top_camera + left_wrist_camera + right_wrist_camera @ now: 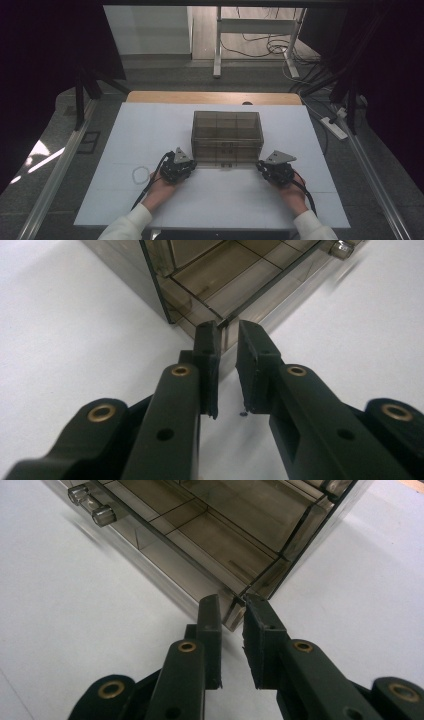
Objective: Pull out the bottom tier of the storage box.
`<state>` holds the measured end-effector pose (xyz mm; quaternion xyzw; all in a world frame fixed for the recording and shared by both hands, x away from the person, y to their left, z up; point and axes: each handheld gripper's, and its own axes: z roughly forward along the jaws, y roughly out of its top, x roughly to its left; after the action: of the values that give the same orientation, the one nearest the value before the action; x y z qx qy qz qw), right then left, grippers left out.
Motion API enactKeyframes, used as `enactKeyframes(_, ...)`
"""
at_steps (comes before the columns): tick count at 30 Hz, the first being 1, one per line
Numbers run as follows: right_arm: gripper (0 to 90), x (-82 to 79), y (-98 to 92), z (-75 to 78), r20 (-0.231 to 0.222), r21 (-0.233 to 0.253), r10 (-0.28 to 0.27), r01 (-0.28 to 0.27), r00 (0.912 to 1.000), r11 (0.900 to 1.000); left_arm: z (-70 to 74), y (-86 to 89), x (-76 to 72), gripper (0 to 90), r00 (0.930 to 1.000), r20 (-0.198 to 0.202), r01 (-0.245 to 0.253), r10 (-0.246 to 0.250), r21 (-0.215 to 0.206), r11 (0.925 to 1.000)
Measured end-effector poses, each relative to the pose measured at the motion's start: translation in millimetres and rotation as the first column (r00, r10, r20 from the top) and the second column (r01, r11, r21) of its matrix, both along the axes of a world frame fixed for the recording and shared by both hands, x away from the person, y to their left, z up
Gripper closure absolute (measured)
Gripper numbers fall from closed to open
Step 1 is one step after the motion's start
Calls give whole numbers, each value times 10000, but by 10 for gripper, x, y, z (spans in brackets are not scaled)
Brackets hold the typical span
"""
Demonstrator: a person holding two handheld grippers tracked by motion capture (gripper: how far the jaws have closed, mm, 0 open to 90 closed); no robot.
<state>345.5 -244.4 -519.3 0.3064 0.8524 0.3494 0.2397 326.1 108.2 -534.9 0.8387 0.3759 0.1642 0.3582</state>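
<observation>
A smoky see-through box (227, 131) with inner dividers stands in the middle of the white table (150, 130). My left gripper (192, 164) is at its front left corner and my right gripper (259, 165) at its front right corner. In the left gripper view the jaws are nearly together, with the box (220, 275) corner edge between the tips of my left gripper (227, 332). In the right gripper view my right gripper (231, 605) pinches the box (210, 530) corner the same way. Two small clear knobs (92, 507) stick out of the front face.
A thin white ring (140, 174) lies on the table left of my left hand. The table's wooden far edge (215, 97) shows behind the box. Beyond it are a desk frame (217, 45) and cables on the floor.
</observation>
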Motion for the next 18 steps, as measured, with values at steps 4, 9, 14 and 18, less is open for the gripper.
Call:
enactKeyframes(4, 774, -7, -10, 2, -71, 22, -10, 10, 10000, 10000, 0, 1, -14, 789, 10000, -5, 21, -21, -4, 10000)
enactKeyframes(9, 774, -21, -13, 2, -76, 38, 3, -3, 10000, 10000, 5, 1, -34, 791, 10000, 31, 45, -45, -3, 10000)
enactKeyframes(14, 774, -34, -14, 2, -70, 28, 25, -25, 10000, 10000, 17, 9, -49, 791, 10000, 56, 63, -62, -98, 9999)
enactKeyframes(18, 774, -46, -13, 2, -68, 10, 23, -23, 10000, 10000, 17, 14, -56, 792, 10000, 57, 71, -70, -108, 9999)
